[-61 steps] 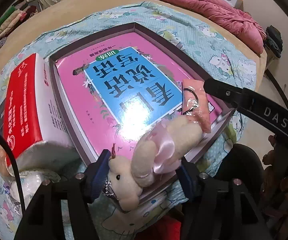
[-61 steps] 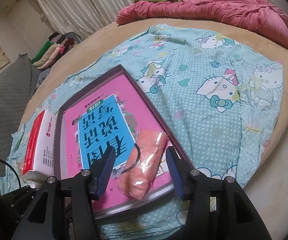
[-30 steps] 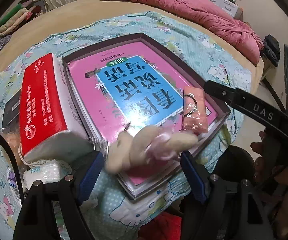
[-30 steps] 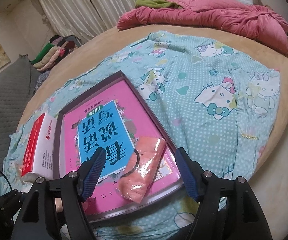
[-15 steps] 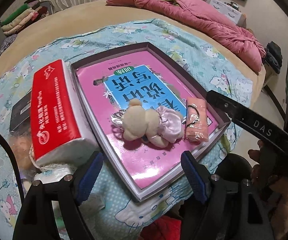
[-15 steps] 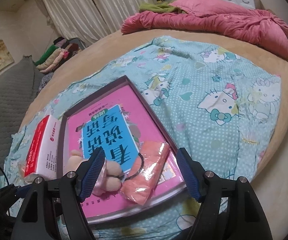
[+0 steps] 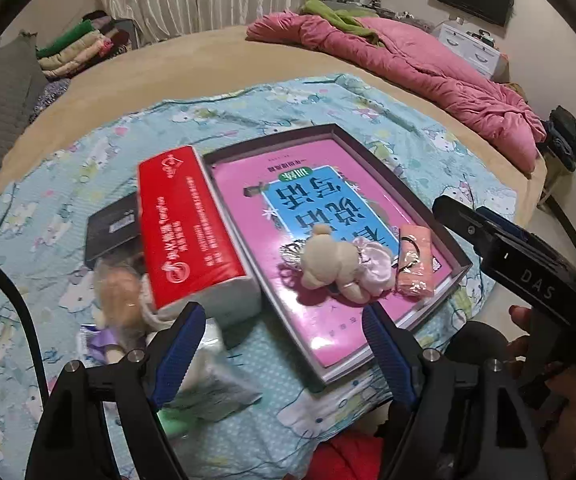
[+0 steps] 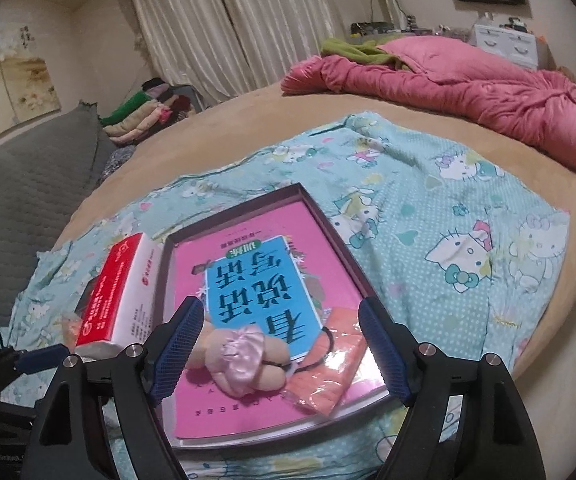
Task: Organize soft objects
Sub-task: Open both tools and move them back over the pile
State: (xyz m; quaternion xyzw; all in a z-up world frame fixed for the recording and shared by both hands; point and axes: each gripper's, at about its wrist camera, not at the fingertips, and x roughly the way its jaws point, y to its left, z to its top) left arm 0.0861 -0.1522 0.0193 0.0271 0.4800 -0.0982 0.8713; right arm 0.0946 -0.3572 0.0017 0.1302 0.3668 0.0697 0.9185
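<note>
1. On the far left we see a grey quilted cushion (image 8: 16, 184) and a pile of folded clothes (image 7: 80, 46) by pleated curtains (image 8: 216, 28).
2. Nearer, on the turquoise cartoon-print sheet (image 7: 48, 216), lie a flat black box (image 7: 112, 228), a blurred tan plush (image 7: 118, 292) in clear wrap and some crinkly packets, partly hidden by our left gripper (image 7: 284, 344). Its blue-padded jaws stand wide apart with nothing between them.
3. A red-and-white soft tissue pack (image 7: 192, 236), brick-shaped, lies touching the left wall of the shallow dark tray (image 7: 372, 152).
4. The tray holds a glossy pink book (image 7: 248, 184) with a blue panel, which fills its floor.
5. On the book's near half lies the cream plush toy (image 7: 328, 264), fuzzy and rounded, with a shiny pink satin ruffle and a silvery trim by its head.
6. Just right of it, touching or nearly so, lies an orange cloth packet (image 7: 416, 260) in crinkly clear film with a black loop.
7. Our right gripper (image 8: 280, 344) hovers over both; its jaws are opening, pressing on neither.
8. Far right, a rumpled pink quilt (image 8: 468, 88) and green cloth (image 8: 352, 50) lie on the tan round bed (image 8: 288, 116), well apart from the tray.
</note>
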